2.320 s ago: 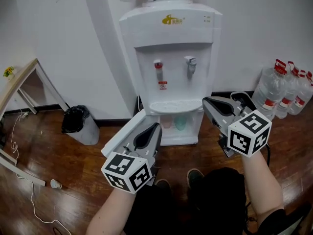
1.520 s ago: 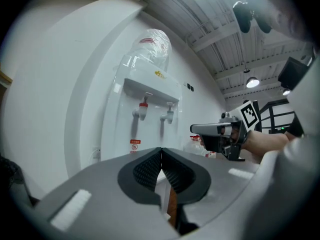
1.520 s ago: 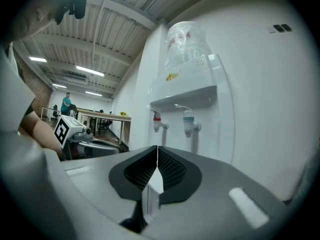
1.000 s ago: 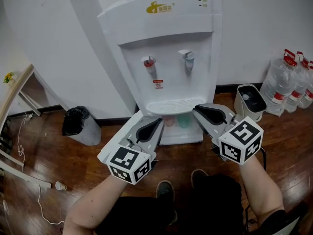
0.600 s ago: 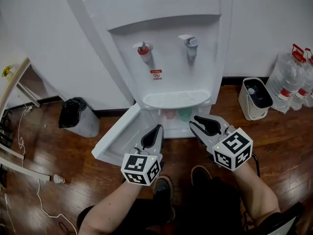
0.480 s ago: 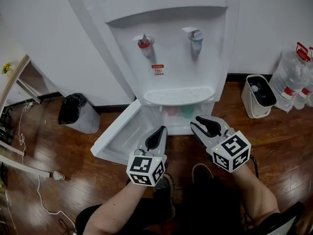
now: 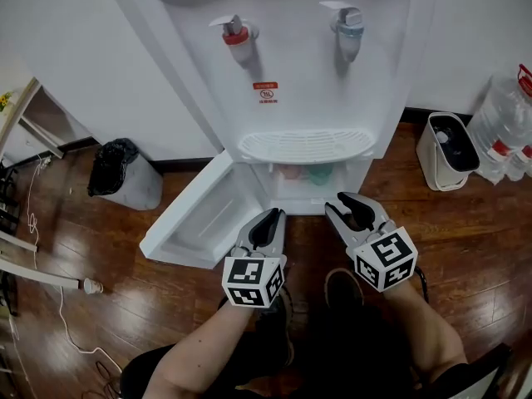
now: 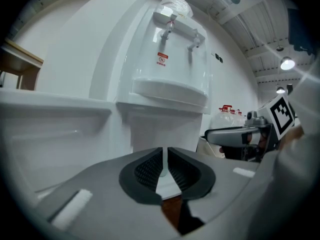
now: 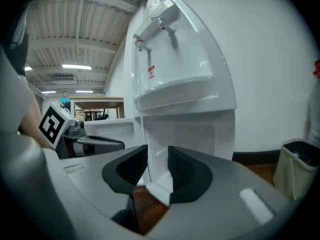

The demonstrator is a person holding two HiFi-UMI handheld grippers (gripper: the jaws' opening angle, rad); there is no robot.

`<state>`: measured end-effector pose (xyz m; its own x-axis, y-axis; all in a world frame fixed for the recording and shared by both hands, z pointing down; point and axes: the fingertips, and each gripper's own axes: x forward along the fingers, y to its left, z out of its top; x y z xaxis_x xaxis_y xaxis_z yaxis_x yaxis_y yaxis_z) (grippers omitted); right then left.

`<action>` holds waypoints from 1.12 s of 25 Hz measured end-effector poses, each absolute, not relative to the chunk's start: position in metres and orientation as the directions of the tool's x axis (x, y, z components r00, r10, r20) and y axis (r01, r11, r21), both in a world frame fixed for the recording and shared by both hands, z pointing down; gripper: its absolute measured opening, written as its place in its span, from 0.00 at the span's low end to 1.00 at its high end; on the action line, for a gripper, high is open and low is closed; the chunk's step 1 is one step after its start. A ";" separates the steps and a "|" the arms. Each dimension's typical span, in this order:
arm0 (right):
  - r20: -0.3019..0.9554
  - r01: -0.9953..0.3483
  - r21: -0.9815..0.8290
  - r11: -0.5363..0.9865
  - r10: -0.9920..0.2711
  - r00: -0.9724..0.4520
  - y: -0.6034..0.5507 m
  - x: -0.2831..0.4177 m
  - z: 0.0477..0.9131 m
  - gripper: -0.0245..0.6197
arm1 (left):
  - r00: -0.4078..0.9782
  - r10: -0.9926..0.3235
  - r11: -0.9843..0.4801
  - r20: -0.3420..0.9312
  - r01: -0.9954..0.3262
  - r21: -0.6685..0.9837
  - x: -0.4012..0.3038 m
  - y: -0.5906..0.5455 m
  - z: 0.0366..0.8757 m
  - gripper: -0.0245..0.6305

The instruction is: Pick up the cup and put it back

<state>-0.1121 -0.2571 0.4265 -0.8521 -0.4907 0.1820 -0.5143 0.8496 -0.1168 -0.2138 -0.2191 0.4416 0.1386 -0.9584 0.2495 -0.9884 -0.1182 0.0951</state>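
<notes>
A white water dispenser (image 7: 299,73) stands against the wall, its lower cabinet door (image 7: 204,223) swung open to the left. Inside the cabinet, under the drip tray (image 7: 303,145), a pinkish cup (image 7: 290,172) and a green cup (image 7: 319,173) stand side by side, partly hidden. My left gripper (image 7: 268,219) hovers low before the door; its jaws have just been opening to a narrow slit, with nothing between them (image 8: 164,159). Just in front of the cabinet mouth my right gripper (image 7: 353,207) has also just been opening, wider, and is likewise empty (image 9: 157,166).
A black-bagged bin (image 7: 120,173) stands left of the dispenser. A small white bin (image 7: 449,152) and water bottles (image 7: 511,131) are at the right. A cable (image 7: 58,306) trails over the wooden floor at the left. The person's shoe (image 7: 341,288) is under the grippers.
Both grippers have sunk toward the open cabinet and the view has closed in on the dispenser. The right jaws have spread apart; the left jaws have parted slightly.
</notes>
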 end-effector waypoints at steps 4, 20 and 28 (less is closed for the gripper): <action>0.185 -0.528 -0.134 0.838 -0.503 -0.844 -0.263 -0.110 0.442 0.24 | 0.140 -0.952 -0.118 0.271 -0.988 0.099 -0.209 -0.227 0.462 0.12; 0.226 -0.555 -0.179 0.812 -0.515 -0.827 -0.278 -0.104 0.485 0.24 | 0.171 -0.923 -0.134 0.345 -0.983 0.128 -0.199 -0.257 0.521 0.27; 0.240 -0.573 -0.192 0.797 -0.528 -0.815 -0.283 -0.096 0.498 0.24 | 0.115 -0.921 -0.068 0.372 -0.988 0.137 -0.208 -0.278 0.543 0.39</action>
<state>-0.0958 -0.2825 0.4978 -0.8149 -0.5278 0.2397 -0.5727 0.7970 -0.1920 -0.2084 -0.2784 0.5429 0.1152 -0.9209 0.3725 -0.9882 -0.0681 0.1373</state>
